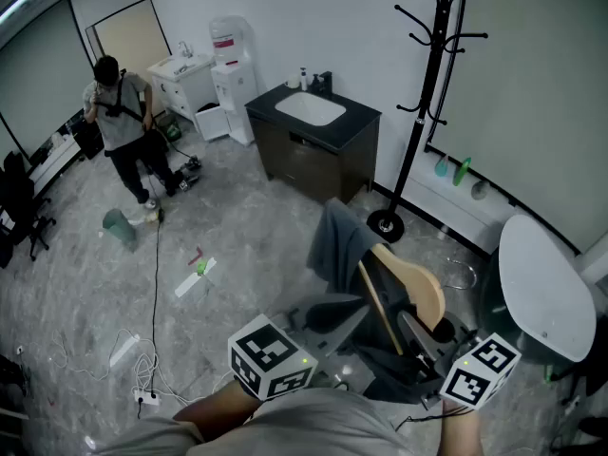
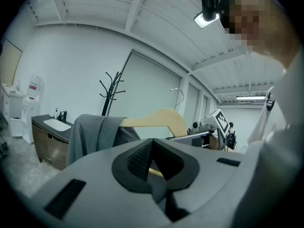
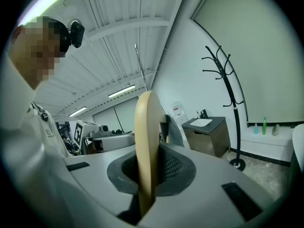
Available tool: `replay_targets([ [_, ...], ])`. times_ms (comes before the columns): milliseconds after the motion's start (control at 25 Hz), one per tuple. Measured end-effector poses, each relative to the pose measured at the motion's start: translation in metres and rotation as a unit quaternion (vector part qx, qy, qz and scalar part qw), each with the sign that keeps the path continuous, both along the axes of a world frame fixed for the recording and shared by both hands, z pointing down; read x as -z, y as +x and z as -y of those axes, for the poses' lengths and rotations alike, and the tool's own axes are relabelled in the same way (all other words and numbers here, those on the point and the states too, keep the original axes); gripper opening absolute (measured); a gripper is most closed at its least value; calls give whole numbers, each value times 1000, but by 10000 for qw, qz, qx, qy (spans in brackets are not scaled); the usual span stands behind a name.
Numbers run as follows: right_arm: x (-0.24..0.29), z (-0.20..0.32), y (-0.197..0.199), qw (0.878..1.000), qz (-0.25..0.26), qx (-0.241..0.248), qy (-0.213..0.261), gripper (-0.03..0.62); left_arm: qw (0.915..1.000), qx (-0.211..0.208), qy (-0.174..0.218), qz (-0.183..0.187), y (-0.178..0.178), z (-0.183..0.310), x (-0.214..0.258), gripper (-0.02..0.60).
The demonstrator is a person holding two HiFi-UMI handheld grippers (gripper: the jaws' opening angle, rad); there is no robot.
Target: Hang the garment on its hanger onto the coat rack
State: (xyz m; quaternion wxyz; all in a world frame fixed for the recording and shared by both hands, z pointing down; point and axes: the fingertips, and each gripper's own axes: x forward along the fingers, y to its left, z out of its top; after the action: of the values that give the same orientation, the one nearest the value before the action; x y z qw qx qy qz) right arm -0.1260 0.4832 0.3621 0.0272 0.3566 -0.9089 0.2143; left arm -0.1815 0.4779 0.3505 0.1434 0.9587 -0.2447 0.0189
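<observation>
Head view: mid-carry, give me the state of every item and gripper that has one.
Wooden hanger: held off the rack, near arm bare.
Grey garment: draped and bunched on the hanger's far arm.
Coat rack: upright, visible hooks bare.
Right gripper: shut on the hanger, wood edge-on between the pads.
Left gripper: jaws together, a sliver of the hanger's wood between them.

So the left gripper (image 2: 151,158) has its jaws pulled together, and it looks like a sliver of the wooden hanger (image 2: 159,119) is pinched in there, though that's hard to say. The grey garment (image 2: 90,134) drapes over the hanger's left end, with the coat rack (image 2: 110,90) well behind.
</observation>
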Motion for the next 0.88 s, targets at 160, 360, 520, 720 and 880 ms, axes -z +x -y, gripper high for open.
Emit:
replay_targets([
  [160,-3,2,4,10000,-19,-35,17,26,10000,-3,-13,-5,2,1,-3,5],
  [360,-5,10,13,10000,-11,-77,-13,26,10000,-8,-40,-11,8,6,-6,5],
  [520,-7,12,20,9999,-12,-106,-27,26,10000,-18,-70,-16,14,6,-8,5],
  [720,-6,11,33,9999,95,-127,-49,28,9999,-55,-120,-22,23,2,-12,5],
  [880,-5,16,51,9996,227,-129,-46,27,9999,0,-137,27,40,7,-16,5],
])
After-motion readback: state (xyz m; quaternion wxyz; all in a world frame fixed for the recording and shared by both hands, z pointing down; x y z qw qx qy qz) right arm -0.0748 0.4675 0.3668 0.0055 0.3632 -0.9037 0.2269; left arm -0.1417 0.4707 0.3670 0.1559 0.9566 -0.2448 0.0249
